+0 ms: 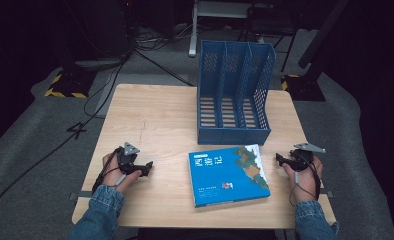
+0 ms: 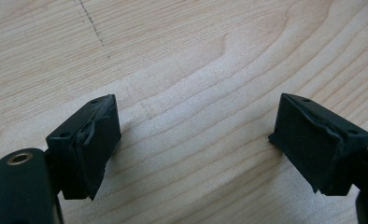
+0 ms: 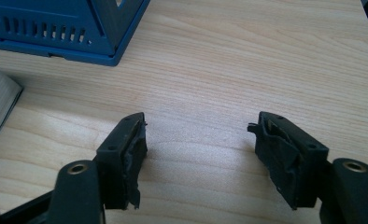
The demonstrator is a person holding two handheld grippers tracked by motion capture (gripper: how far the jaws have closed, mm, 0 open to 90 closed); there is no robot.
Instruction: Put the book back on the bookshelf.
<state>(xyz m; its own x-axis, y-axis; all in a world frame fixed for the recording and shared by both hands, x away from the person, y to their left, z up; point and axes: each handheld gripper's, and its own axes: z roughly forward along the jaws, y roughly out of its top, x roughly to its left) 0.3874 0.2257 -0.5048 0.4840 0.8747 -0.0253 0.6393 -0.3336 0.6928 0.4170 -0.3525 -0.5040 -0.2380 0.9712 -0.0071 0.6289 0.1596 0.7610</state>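
My left claw point(image 1: 147, 166) and right claw point(image 1: 280, 160) rest on the wooden worktop point(image 1: 155, 120), both spread wide and empty. Between them lies a blue book point(image 1: 227, 175), just before the blue file rack point(image 1: 235, 95).

A light wooden table point(image 1: 150, 115) carries everything. Taking its middle as the clock's hub and the person's edge as six, a blue plastic three-slot file rack point(image 1: 233, 92) stands upright at about one o'clock, at the far edge, its open front facing the person. A blue-covered paperback book point(image 1: 227, 174) lies flat on the table at about five o'clock, just in front of the rack and apart from it. The left gripper point(image 1: 144, 168) sits at about eight o'clock, left of the book, low over bare wood point(image 2: 187, 93). The right gripper point(image 1: 280, 160) sits at about four o'clock, just right of the book, near the table's right edge, with the rack's base point(image 3: 56, 32) ahead of its jaws and the book's page edge point(image 3: 0, 105) beside them.
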